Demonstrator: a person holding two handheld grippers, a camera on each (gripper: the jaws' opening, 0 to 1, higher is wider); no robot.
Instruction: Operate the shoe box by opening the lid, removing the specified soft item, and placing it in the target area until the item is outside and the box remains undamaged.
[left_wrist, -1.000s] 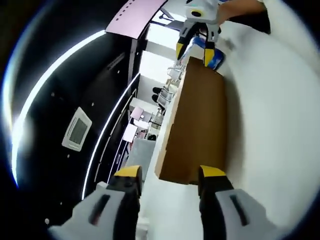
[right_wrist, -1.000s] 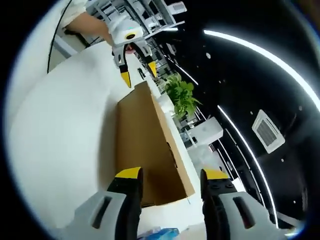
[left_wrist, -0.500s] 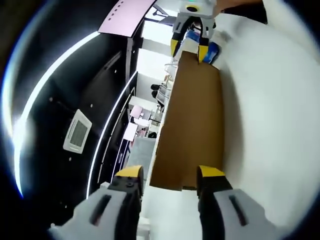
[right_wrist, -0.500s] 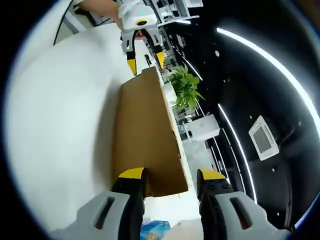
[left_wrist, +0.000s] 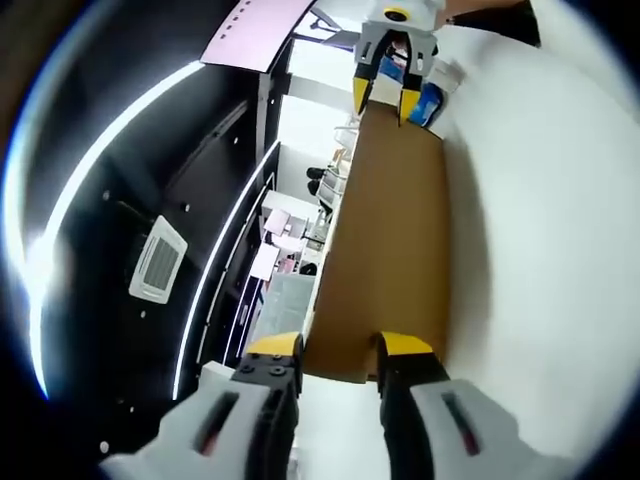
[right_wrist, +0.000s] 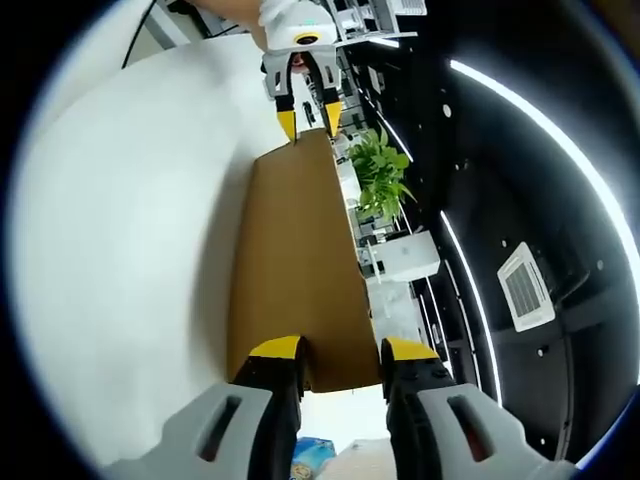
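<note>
Brown cardboard, the shoe box (left_wrist: 390, 250) lies lengthwise on the white counter (left_wrist: 540, 230), running from 6 o'clock up toward 12 o'clock in both views, with its lid down.

In the left gripper view, the left gripper (left_wrist: 340, 350) rises from 6 o'clock, its two yellow-tipped jaws standing apart on either side of the box's near short edge. The tips sit right at the cardboard, but it is hard to tell if they press it. At 12 o'clock the right gripper (left_wrist: 388, 100) meets the far short edge, its jaws also spread across that end, with a hand (left_wrist: 480, 8) behind it. A blue-printed packet (left_wrist: 428, 103) lies just beside that far end, at about 1 o'clock.

In the right gripper view, the right gripper (right_wrist: 338, 352) comes up from 6 o'clock, jaws parted and straddling the box's (right_wrist: 295, 260) near end, the tips at the cardboard. The left gripper (right_wrist: 308, 115) stands at 12 o'clock on the opposite end, jaws apart. A green plant (right_wrist: 385, 175) stands beyond the counter's (right_wrist: 130, 230) edge at about 1 o'clock. The two grippers face each other along the box's length.
</note>
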